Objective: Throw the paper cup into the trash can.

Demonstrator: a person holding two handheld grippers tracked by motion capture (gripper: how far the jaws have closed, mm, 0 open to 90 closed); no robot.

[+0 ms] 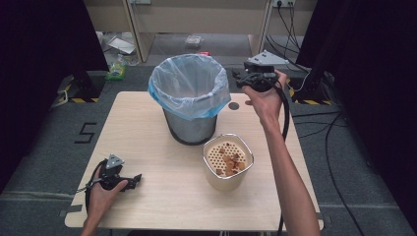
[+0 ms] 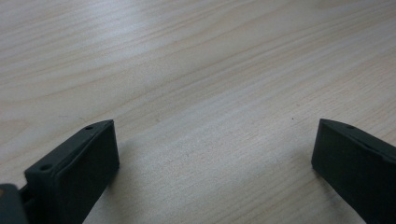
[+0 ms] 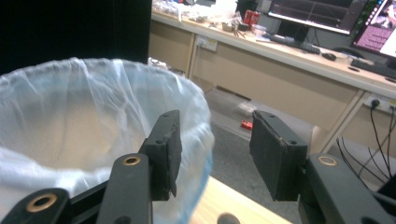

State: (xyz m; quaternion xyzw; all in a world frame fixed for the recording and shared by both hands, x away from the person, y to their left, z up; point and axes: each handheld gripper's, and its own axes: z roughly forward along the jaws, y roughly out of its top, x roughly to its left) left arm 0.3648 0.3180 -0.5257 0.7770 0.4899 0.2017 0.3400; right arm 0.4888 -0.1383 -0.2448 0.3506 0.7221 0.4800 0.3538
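A metal bin lined with a pale blue-white bag (image 1: pixel 189 93) stands at the back middle of the wooden table (image 1: pixel 147 142). In front of it to the right sits a beige container (image 1: pixel 227 164) with a perforated insert holding brown and red scraps. My right gripper (image 1: pixel 239 77) is held in the air just right of the bin's rim. In the right gripper view its jaws (image 3: pixel 215 144) stand open and empty beside the bag (image 3: pixel 70 116). My left gripper (image 1: pixel 135 180) rests low at the table's front left, open (image 2: pixel 215 135), with only bare wood between its jaws.
A small dark round hole (image 1: pixel 234 105) marks the table right of the bin. Cables (image 1: pixel 314 123) run over the grey floor at the right. Black curtains flank both sides. A wooden desk (image 3: pixel 289 70) with monitors stands behind, with a red item (image 3: pixel 246 124) on the floor.
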